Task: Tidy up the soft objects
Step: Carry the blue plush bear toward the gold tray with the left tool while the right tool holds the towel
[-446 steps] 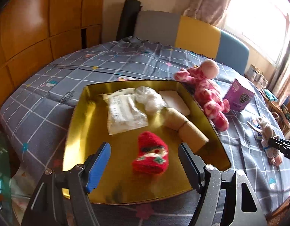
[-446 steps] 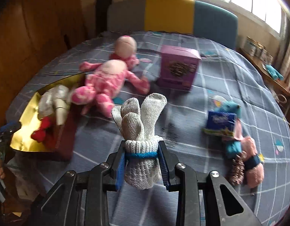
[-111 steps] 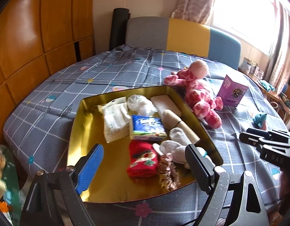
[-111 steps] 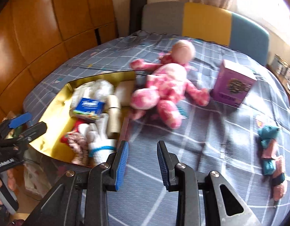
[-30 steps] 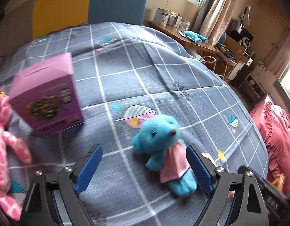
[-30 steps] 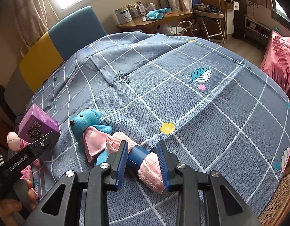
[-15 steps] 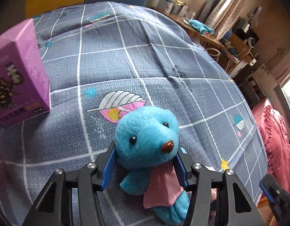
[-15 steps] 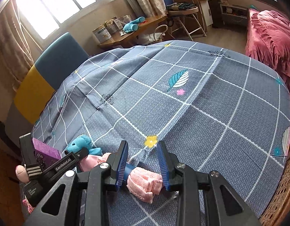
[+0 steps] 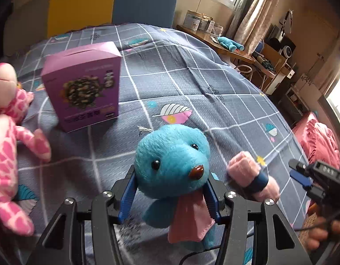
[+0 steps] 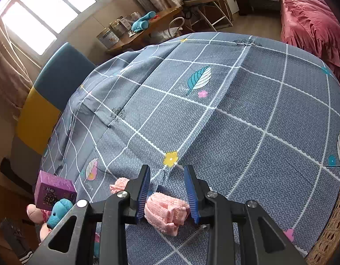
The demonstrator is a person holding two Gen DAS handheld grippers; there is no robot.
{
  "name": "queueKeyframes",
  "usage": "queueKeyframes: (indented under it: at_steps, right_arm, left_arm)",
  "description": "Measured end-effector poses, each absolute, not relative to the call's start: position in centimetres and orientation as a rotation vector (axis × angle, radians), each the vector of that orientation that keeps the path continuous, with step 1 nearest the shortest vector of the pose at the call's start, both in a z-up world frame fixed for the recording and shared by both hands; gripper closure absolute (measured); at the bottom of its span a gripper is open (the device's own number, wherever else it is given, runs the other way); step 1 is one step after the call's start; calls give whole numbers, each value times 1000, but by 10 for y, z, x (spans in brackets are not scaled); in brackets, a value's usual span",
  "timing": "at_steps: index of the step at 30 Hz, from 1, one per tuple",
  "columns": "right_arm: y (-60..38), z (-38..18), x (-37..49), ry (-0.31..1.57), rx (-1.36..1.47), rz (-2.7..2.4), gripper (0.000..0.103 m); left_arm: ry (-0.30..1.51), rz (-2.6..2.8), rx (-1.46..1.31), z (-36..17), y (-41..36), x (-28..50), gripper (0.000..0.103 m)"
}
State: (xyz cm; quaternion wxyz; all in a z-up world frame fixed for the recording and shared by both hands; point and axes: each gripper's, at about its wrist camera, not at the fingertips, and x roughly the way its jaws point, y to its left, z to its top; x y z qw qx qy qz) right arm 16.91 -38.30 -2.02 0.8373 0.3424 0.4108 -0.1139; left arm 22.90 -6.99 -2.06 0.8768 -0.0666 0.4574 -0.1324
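We hold our left gripper (image 9: 171,193) clamped on the blue teddy (image 9: 172,162) and our right gripper (image 10: 167,195) clamped on the pink rolled cloth (image 10: 166,213), both just above the bedspread (image 10: 247,121). Neither is stowed yet; the pink plush doll (image 9: 6,137) at nine o'clock is also left.

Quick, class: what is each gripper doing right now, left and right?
Left gripper: shut on the blue teddy.
Right gripper: shut on the pink towel roll.

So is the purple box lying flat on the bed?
No, the purple box stands upright on the checked cover, behind the blue teddy.
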Motion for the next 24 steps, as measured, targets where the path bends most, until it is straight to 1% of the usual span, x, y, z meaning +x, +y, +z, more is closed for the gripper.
queueKeyframes:
  at_steps: [3,9,11,14,18,24]
  right_arm:
    - [-378,-24,173,900,709,-229,72]
    - [-390,-26,167,884,759,-268,72]
    - [-387,-33,173,924,764,-241,72]
    - [-367,-36,183,987,695,-174,69]
    - [-346,-33,192,1012,568,-143,66]
    - [-341,-36,193,1041,520,-151,65]
  left_arm:
    - [958,-266,-151,-21,-57,213,47]
    - [955,-259,-138,-20,-39,181,47]
    - [954,-255,-135,-18,-33,171,47]
    - [948,-235,-116,-18,-23,155,47]
    - [928,-194,-96,-16,-10,136,47]
    - [892,-158,-60,-11,0,110,47]
